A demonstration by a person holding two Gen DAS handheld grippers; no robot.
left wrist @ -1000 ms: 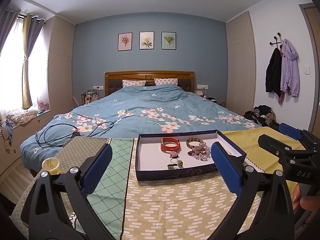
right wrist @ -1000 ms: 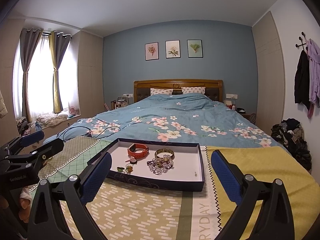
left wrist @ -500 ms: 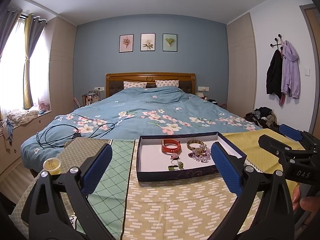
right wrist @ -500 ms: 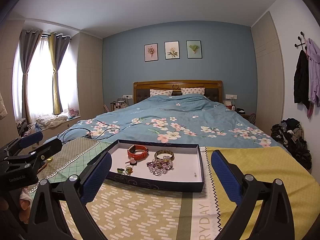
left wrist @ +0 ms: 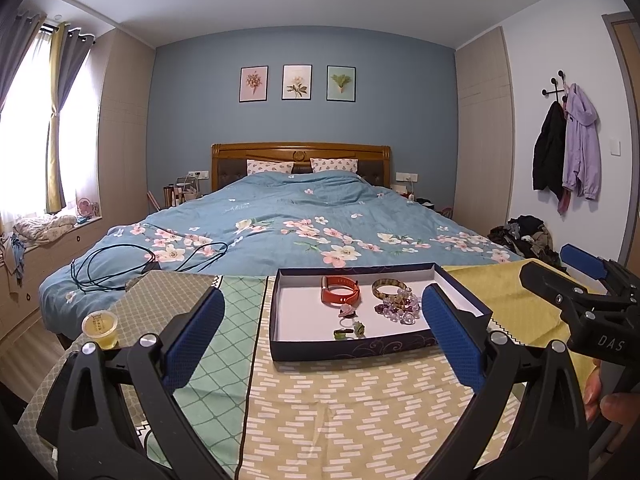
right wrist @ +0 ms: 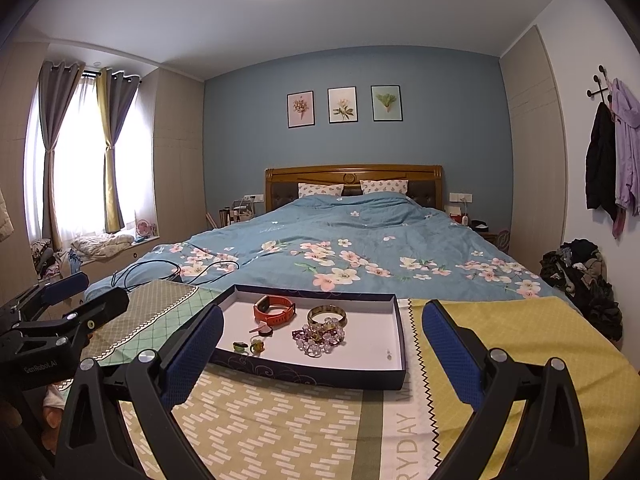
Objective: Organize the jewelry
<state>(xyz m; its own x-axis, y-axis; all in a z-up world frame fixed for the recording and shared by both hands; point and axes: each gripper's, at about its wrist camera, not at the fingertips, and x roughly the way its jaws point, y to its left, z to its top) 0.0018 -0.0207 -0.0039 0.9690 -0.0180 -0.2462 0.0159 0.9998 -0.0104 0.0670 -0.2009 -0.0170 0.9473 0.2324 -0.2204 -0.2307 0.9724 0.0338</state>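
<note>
Both tongs hover spread wide, holding nothing: left gripper (left wrist: 320,336) and right gripper (right wrist: 322,352), each short of the navy tray (left wrist: 344,352). Inside it, left to right: green rings (left wrist: 350,330), orange watch band (left wrist: 340,290), bangle (left wrist: 388,287), purple bead bracelet (left wrist: 398,308).

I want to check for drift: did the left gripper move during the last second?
Yes, slightly. In the left wrist view the tray and headboard sit lower than before, so the left gripper tilted or rose.
</note>
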